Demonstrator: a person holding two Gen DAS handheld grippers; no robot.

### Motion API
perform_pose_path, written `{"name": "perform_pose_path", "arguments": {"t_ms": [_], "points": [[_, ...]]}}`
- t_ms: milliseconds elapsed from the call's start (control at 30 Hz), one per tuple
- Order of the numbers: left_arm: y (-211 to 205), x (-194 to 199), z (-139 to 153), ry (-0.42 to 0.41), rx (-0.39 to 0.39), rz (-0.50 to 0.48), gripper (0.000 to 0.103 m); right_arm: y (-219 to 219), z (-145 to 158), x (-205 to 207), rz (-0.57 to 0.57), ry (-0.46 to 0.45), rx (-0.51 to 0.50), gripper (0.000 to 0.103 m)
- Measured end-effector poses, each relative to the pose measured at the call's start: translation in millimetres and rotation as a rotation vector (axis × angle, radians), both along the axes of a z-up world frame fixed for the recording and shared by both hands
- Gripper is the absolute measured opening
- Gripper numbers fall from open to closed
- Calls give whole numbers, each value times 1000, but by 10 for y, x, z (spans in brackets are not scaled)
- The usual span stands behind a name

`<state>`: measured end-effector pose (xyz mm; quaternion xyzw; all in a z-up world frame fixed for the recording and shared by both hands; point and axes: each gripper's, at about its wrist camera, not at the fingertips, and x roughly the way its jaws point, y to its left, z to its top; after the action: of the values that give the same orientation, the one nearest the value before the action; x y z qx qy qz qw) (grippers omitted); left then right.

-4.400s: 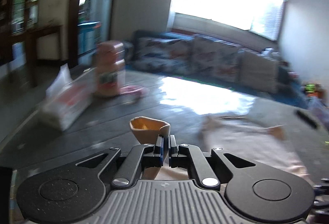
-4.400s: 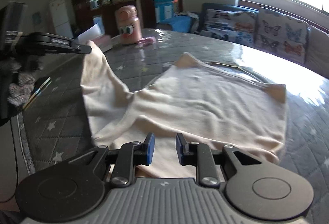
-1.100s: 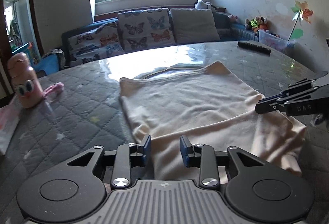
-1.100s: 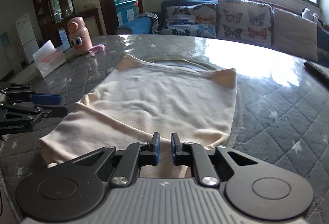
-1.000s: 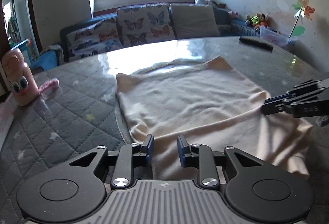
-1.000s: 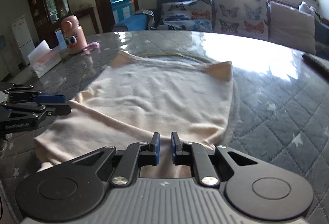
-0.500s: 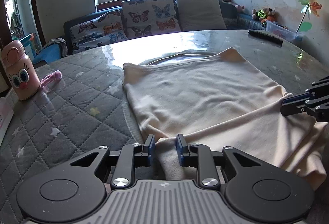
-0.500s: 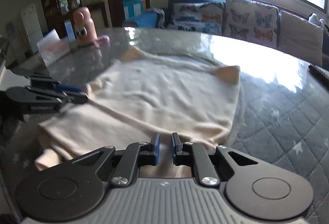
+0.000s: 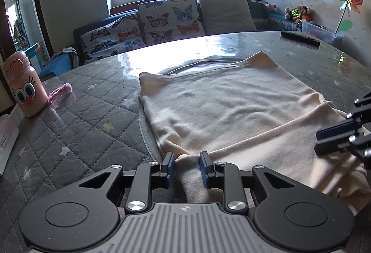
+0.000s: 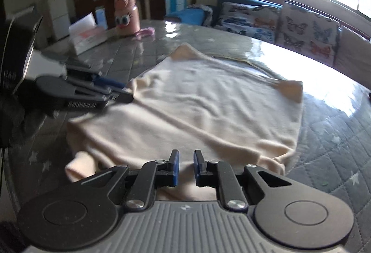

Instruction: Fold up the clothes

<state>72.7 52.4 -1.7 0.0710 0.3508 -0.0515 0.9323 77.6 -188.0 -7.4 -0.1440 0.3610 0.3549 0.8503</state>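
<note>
A cream garment (image 9: 227,104) lies flat on the grey quilted table (image 9: 88,113), its near hem folded up over the body. My left gripper (image 9: 186,166) is open, its jaws on either side of the folded edge's left corner. My right gripper (image 10: 185,166) is open a little over the right end of the fold; cloth lies under and between its jaws. The garment also shows in the right wrist view (image 10: 208,109). Each gripper shows in the other's view, the right one (image 9: 340,137) and the left one (image 10: 92,90).
A pink cartoon bottle (image 9: 24,86) and a pink strap (image 9: 60,91) stand at the table's left. A tissue box (image 10: 88,37) sits beyond. A black remote (image 9: 300,38) lies far right. A sofa with butterfly cushions (image 9: 162,21) is behind the table.
Both grippers have opened and let go of the folded hem, which now rests on the garment. The left jaws have widened around the corner. The right view has swung left.
</note>
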Motion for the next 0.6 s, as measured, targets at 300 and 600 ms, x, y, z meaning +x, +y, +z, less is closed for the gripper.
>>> {"name": "perform_pose_path", "arguments": {"t_ms": [300, 600], "points": [[-6, -55, 37, -15, 7, -15, 28, -339, 59, -178, -34, 16, -64, 22], [-107, -506, 227, -66, 85, -145, 31, -310, 54, -64, -55, 15, -27, 22]]}}
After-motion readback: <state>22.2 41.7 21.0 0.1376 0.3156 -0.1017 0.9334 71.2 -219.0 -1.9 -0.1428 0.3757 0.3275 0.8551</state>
